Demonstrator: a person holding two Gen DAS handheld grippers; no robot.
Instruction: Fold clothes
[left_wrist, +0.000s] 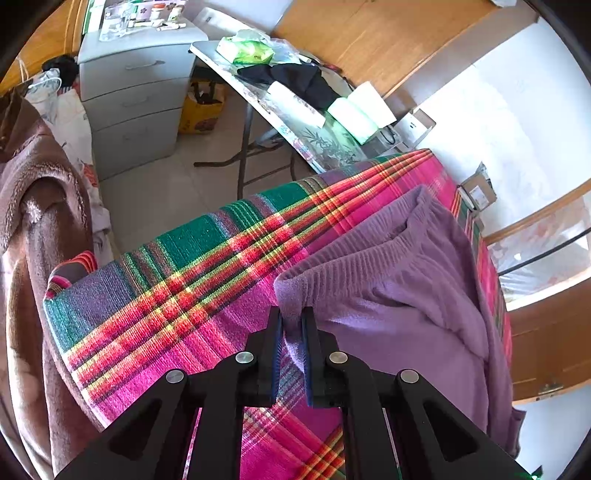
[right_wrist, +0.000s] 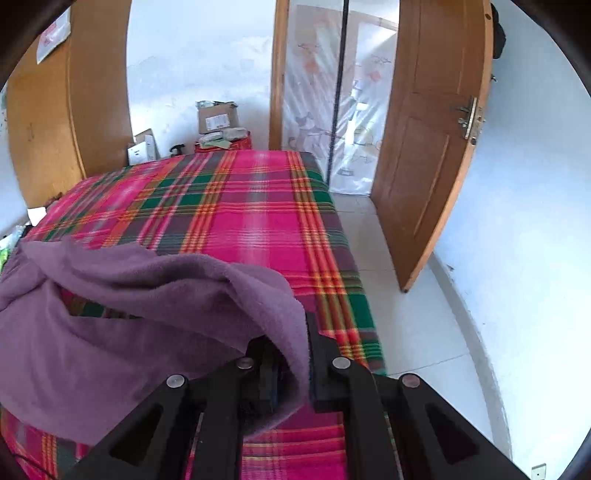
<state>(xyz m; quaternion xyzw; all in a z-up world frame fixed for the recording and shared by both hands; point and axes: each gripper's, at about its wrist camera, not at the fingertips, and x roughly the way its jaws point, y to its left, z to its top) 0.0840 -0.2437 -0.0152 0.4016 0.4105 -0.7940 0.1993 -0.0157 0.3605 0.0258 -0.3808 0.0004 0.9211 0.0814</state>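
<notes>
A purple fleece garment (left_wrist: 399, 288) with a ribbed elastic waistband lies bunched on a bed under a pink, green and red plaid blanket (left_wrist: 207, 266). My left gripper (left_wrist: 292, 317) is shut on a corner of the purple cloth near the waistband. In the right wrist view the same purple garment (right_wrist: 122, 332) hangs in a lifted fold over the plaid blanket (right_wrist: 240, 206). My right gripper (right_wrist: 290, 332) is shut on another edge of it, and the cloth drapes over and hides the left finger.
A brown fleece blanket (left_wrist: 33, 229) hangs at the left. A grey drawer unit (left_wrist: 133, 99) and a cluttered folding table (left_wrist: 295, 107) stand beyond the bed. Cardboard boxes (right_wrist: 218, 118) sit at the bed's far end, an open wooden door (right_wrist: 432, 147) at the right.
</notes>
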